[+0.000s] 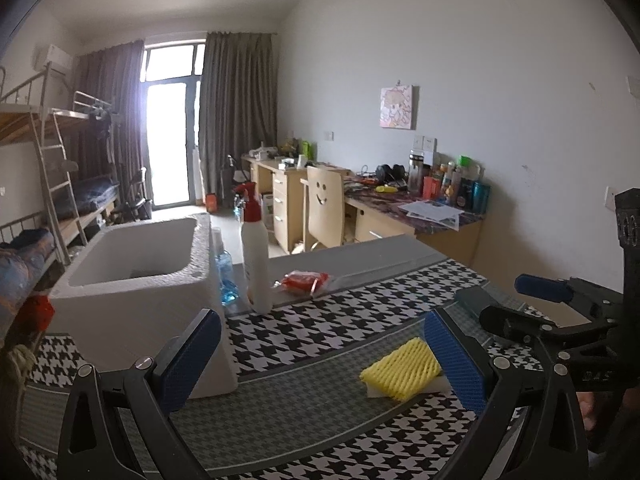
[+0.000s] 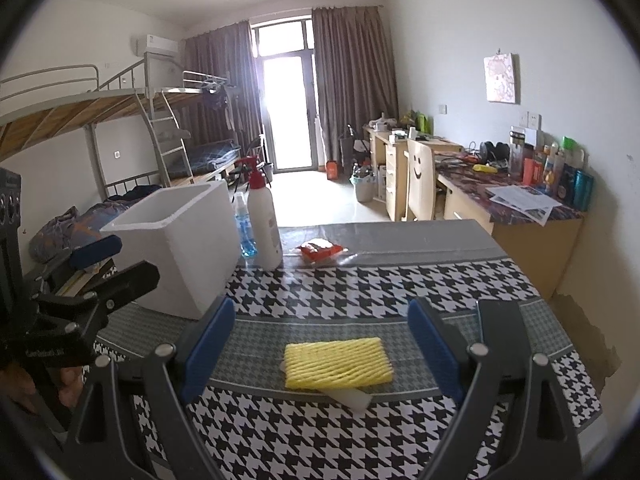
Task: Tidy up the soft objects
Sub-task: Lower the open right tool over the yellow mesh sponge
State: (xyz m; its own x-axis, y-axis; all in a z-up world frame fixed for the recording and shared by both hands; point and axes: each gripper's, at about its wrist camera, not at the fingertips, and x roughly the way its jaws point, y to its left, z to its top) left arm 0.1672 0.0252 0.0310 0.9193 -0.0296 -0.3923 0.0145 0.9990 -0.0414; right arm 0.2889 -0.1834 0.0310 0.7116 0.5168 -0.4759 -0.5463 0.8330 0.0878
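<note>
Yellow foam netting is lying flat on the grey band of the houndstooth worktop, overlapping a white foam piece that is sticking out from under its near edge. I am taking this netting as my landmark. My right gripper is hovering just above it, jaws standing wide, one pad on either side, neither touching it and nothing held. My left gripper is also standing wide and empty, off to the left of the netting, with its right pad covering the netting's edge in that view. Beyond the netting to the left, a white foam box is sitting open. Beside it a white spray bottle and a blue bottle are standing upright. A red packet is lying straight beyond the netting.
</note>
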